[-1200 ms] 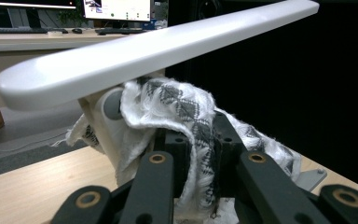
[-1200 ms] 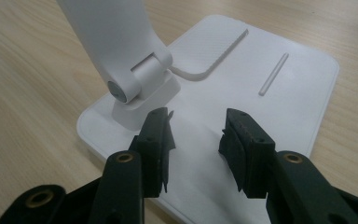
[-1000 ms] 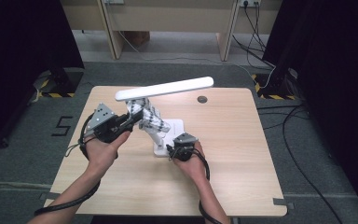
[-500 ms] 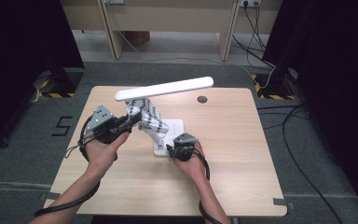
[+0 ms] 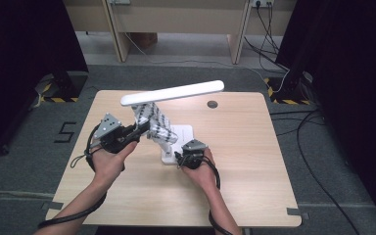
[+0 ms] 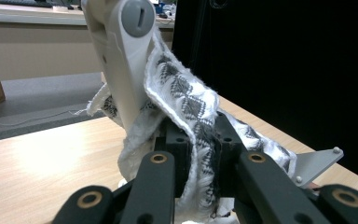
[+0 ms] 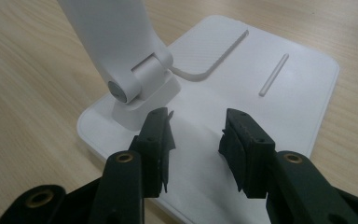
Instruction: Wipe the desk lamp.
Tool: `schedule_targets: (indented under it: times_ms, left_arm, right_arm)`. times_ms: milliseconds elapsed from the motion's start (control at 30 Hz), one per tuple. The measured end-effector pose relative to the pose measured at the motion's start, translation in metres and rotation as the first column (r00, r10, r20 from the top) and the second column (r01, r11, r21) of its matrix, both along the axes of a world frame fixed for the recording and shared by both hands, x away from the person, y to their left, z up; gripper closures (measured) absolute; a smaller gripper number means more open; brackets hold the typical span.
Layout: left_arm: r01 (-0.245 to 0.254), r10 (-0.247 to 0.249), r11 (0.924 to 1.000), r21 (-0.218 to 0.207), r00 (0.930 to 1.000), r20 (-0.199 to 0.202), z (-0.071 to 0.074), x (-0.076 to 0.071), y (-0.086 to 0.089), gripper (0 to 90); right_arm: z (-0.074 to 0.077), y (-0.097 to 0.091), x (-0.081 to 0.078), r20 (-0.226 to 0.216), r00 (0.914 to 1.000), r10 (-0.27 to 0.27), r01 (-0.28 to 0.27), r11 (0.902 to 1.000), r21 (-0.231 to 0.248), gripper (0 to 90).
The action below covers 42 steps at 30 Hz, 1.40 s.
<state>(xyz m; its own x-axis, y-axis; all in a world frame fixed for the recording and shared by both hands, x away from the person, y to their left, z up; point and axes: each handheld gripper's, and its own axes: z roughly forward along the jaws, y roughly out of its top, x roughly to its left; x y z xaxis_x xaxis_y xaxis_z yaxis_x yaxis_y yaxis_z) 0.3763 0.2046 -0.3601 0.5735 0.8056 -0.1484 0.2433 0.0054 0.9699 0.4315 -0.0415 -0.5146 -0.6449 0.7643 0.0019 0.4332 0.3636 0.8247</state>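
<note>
The lamp (image 5: 172, 93) stood mid-table, its base (image 5: 182, 134), cloth-wrapped arm (image 5: 154, 122) and overhanging head blocking the centre. The right half of the table (image 5: 254, 147) and its near edge lay open. A small round hole (image 5: 212, 104) sat behind the lamp.

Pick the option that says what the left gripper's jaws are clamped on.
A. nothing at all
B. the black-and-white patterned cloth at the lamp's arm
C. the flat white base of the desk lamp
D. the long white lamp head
B: in the left gripper view, the left gripper has its jaws shut on the patterned cloth, which drapes against the lamp's arm.
</note>
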Motion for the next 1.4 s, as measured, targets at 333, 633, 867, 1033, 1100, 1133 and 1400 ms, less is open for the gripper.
schedule_targets:
  times_ms: [333,633,867,1033,1100,1133,1400]
  left_arm:
    - [0.001,-0.001,1.0000,0.006,0.9999,-0.013,-0.007,0.000,-0.002,80.3]
    - [0.004,-0.003,0.9999,0.014,0.9996,-0.029,-0.014,0.001,-0.004,80.2]
    - [0.006,-0.005,0.9998,0.019,0.9992,-0.038,-0.019,0.001,-0.005,80.2]
    - [0.007,-0.006,0.9997,0.023,0.9989,-0.047,-0.023,0.001,-0.005,80.2]
    - [0.006,-0.004,0.9997,0.024,0.9987,-0.050,-0.024,0.001,-0.005,80.3]
    - [0.006,-0.005,0.9996,0.026,0.9986,-0.053,-0.025,0.001,-0.005,80.2]
    - [0.005,-0.003,0.9995,0.032,0.9981,-0.061,-0.029,0.001,-0.006,80.2]
  right_arm:
    - [0.000,0.000,0.000,0.001,1.0000,0.000,0.000,1.0000,-0.001,60.9]
    - [0.000,0.001,-0.001,-0.001,1.0000,-0.002,0.002,1.0000,0.002,60.9]
    - [0.000,0.001,-0.001,0.000,1.0000,-0.002,0.002,1.0000,0.001,60.9]
    - [0.000,0.001,-0.001,0.001,1.0000,-0.001,0.001,1.0000,0.000,60.9]
    - [0.000,0.001,-0.001,0.003,1.0000,-0.001,0.001,1.0000,0.001,60.9]
    - [0.000,0.001,-0.001,0.003,1.0000,-0.001,0.001,1.0000,0.001,60.9]
    - [0.000,0.001,0.000,0.008,0.9999,0.007,-0.007,1.0000,-0.005,60.9]
